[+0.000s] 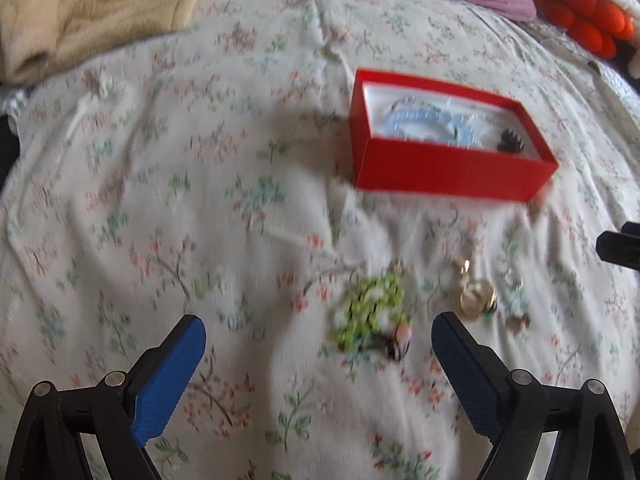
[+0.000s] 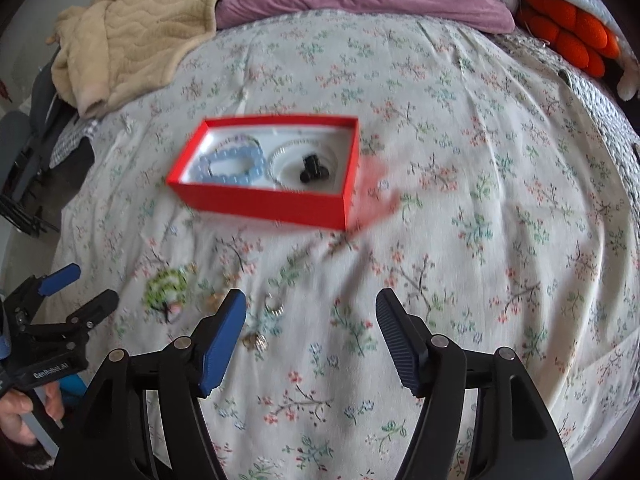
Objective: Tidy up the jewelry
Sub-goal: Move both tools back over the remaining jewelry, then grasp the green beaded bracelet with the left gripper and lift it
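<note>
A rigid red cardboard box (image 2: 264, 196) sat on the wrinkled floral bedsheet (image 2: 480, 200), its white lining holding a pale-blue bead bracelet (image 2: 232, 162). Nearer lay a green beaded bracelet (image 1: 374, 308) and gold rings (image 1: 476, 294) (blurred). Left gripper (image 1: 320, 360) and right gripper (image 2: 311, 336) fingers gaped, empty.

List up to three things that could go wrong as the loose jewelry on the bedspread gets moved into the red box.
1. The green beaded bracelet lies on soft, wrinkled bedspread; open fingers may pinch fabric along with it.
2. The small gold pieces sit close together, so one grab might catch or scatter several.
3. The red box is light-looking; a nudge might shift or tip it.
</note>
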